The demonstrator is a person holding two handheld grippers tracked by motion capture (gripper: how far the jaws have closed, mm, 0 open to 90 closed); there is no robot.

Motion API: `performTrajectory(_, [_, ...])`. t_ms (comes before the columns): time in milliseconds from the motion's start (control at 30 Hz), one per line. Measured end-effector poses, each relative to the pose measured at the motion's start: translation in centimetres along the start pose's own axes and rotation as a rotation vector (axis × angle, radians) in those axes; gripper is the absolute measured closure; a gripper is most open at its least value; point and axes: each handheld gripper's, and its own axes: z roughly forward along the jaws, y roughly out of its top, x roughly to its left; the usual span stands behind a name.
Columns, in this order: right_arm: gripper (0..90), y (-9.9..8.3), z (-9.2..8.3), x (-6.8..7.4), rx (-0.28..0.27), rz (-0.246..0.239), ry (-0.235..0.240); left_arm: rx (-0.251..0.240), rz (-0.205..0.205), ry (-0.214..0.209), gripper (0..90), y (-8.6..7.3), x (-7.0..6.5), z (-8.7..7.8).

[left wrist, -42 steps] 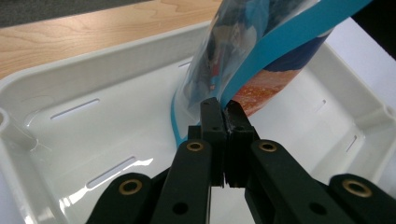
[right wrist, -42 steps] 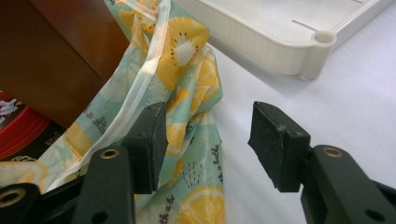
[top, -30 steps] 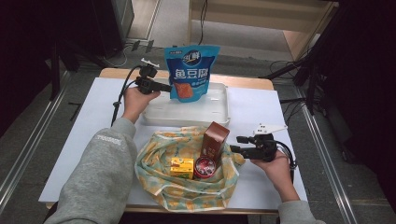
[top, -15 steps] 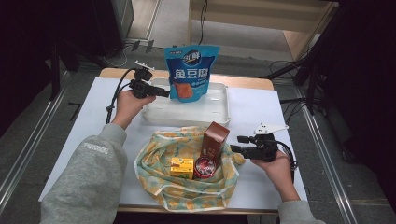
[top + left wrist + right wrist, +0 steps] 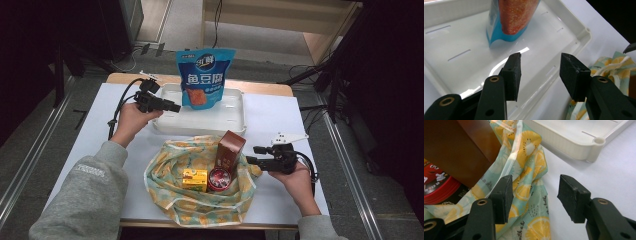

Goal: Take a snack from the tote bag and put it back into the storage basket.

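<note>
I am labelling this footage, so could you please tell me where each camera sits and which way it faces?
High view: fixed above the person's side, looking forward and down on the table; both forearms, the left claw and right claw show.
Left gripper view: rides the left claw, looking along its open jaws into the white tray and the blue pouch.
Right gripper view: rides the right claw, looking along its open jaws at the lemon-print cloth and brown box.
Shared: both gripper views show the tray and cloth.

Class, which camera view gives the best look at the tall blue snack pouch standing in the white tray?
The high view: the whole blue snack pouch stands upright in the white plastic tray, front print facing us. The left gripper view catches its lower end; the right gripper view faces the tray's corner.
</note>
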Motion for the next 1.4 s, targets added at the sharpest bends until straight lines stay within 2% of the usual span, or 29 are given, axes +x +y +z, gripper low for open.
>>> performTrajectory(100, [46.3,0.0,-0.1,0.1,0.003,0.001,-0.003,0.011,0.018,0.011,50.5,-0.3,-0.4,-0.1])
performTrajectory(133, [46.2,0.0,-0.2,0.2,0.012,0.004,-0.016,0.013,0.038,0.006,50.5,-0.6,-0.7,-0.3])
performTrajectory(600, [45.7,0.4,-1.5,1.3,0.005,0.016,-0.014,0.011,0.057,-0.04,49.9,-2.8,-2.2,-1.4])
performTrajectory(733, [44.4,0.6,-1.8,1.7,0.006,0.004,-0.009,0.006,0.059,-0.056,49.5,-3.3,-2.7,-1.8])
performTrajectory(967, [41.4,1.1,-2.4,2.4,-0.004,-0.008,0.005,-0.009,0.084,-0.063,48.1,-4.7,-4.0,-2.4])
performTrajectory(1033, [40.9,1.2,-2.5,2.6,-0.002,-0.017,0.003,-0.05,0.113,-0.077,47.7,-5.3,-4.7,-2.6])
performTrajectory(1200, [39.6,1.5,-2.6,3.3,0.011,-0.034,0.016,-0.02,0.131,-0.093,45.2,-6.1,-5.8,-2.4])
performTrajectory(1400, [37.3,1.7,-2.8,3.9,0.016,-0.047,0.021,-0.017,0.129,-0.101,42.1,-6.8,-6.1,-2.4])
